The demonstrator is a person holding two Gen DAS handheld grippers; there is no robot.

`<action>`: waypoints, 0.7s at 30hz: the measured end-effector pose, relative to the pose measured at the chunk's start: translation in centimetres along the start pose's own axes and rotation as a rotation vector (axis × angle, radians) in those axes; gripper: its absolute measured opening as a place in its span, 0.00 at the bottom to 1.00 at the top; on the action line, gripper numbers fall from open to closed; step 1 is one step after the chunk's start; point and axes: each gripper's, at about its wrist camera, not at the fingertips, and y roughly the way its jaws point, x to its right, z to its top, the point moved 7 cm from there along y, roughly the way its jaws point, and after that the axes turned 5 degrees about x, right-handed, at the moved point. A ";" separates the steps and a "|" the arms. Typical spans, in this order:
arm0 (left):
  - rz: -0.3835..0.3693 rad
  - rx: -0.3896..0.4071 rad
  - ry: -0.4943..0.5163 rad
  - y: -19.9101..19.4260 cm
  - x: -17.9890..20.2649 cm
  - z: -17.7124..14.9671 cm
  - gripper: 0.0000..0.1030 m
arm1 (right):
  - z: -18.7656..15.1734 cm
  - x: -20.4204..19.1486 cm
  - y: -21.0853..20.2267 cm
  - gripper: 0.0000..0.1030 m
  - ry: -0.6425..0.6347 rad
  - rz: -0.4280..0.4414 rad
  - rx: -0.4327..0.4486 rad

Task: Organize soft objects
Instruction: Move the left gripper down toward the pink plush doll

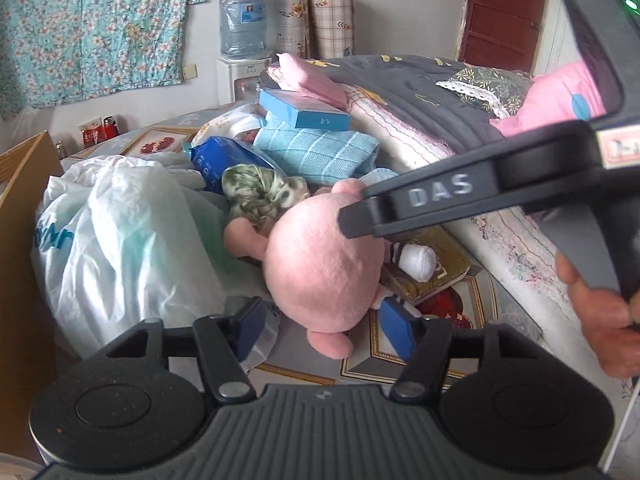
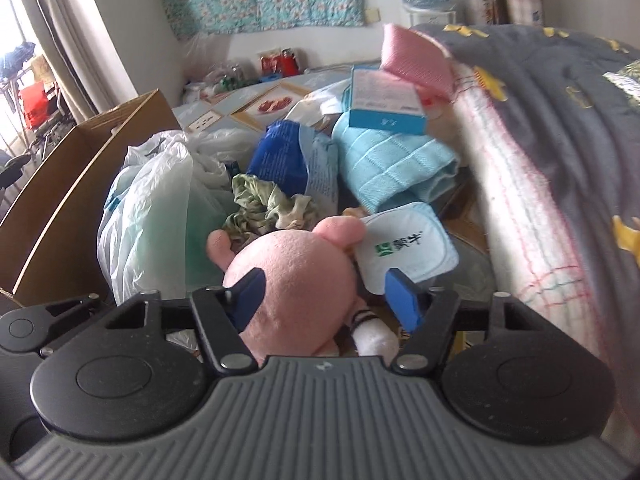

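Note:
A pink plush toy (image 1: 320,264) lies on a cluttered table, its round head toward a green patterned cloth (image 1: 256,192). My left gripper (image 1: 326,328) stands open around the toy's lower end, with small gaps beside both blue pads. From the right, one finger (image 1: 360,216) of my right gripper rests against the head. In the right wrist view the plush toy (image 2: 296,276) sits between the jaws of my right gripper (image 2: 326,302). The left pad touches it, and the right pad stands clear in front of a white pouch (image 2: 404,244). A light blue folded towel (image 2: 392,164) lies behind.
A white plastic bag (image 1: 120,232) and a cardboard box (image 1: 20,200) crowd the left. A blue package (image 1: 216,160) and a blue box (image 1: 304,110) lie farther back. A bed with a grey quilt (image 1: 420,92) runs along the right. A hand (image 1: 600,320) holds the right gripper.

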 end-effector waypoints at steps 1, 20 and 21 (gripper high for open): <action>-0.005 -0.006 -0.006 0.2 0.0 -0.1 0.54 | 0.1 0.0 0.4 0.59 0.002 0.008 -0.006; -0.035 0.002 -0.034 0.9 -0.4 0.7 0.19 | 2.0 0.8 1.6 0.61 0.135 0.056 -0.006; -0.032 0.003 -0.031 1.0 -0.4 0.7 0.18 | 2.0 1.0 1.6 0.61 0.133 0.040 -0.005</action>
